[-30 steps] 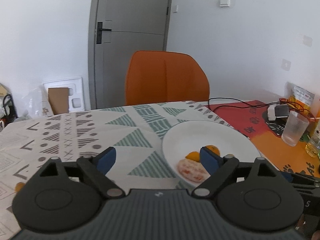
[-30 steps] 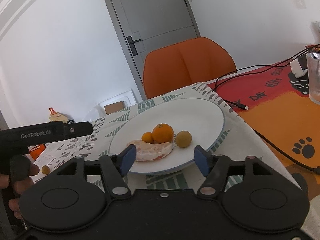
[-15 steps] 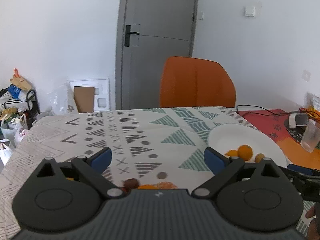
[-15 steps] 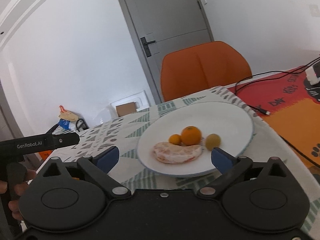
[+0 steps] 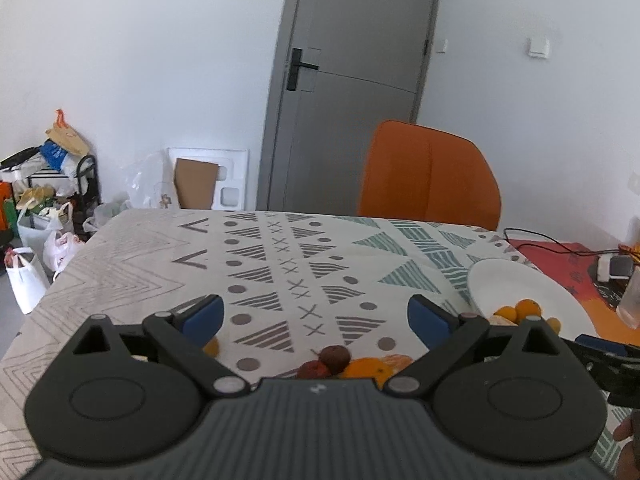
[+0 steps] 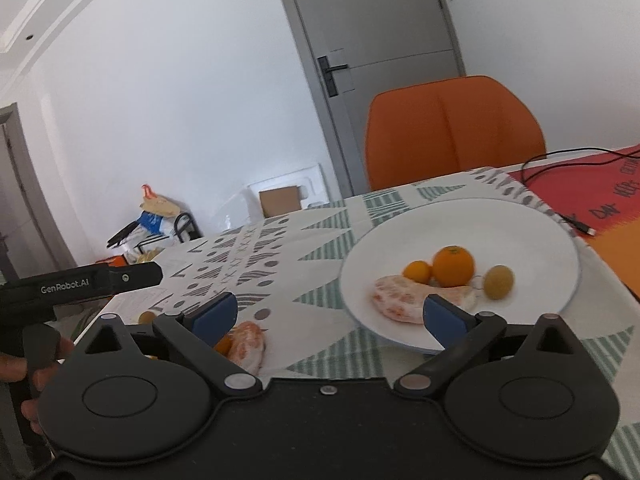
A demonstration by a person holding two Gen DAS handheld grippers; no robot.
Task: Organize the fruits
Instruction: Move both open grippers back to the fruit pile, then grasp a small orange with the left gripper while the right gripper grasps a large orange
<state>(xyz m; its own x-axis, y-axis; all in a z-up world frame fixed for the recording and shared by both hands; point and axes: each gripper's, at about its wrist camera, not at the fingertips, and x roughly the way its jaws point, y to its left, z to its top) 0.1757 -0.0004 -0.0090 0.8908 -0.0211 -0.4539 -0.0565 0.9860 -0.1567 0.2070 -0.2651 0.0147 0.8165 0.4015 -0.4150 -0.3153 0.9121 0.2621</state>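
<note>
A white plate holds a peeled pomelo piece, a large orange, a small orange and a yellow-green fruit. My right gripper stands open just before the plate's near rim, nothing between its fingers. Another peeled piece lies on the cloth by its left finger. My left gripper is open over the patterned cloth; below it lie a brown fruit, a red fruit, an orange and a small orange fruit behind the left finger.
An orange chair stands at the table's far side before a grey door. A red and orange mat with a black cable lies right of the plate, and a clear cup at the right edge. Bags sit on the floor at the left.
Both grippers drew back and swung left, so the plate slid right in both views. The right jaws widened. Loose fruits on the cloth came into view under the left gripper.
</note>
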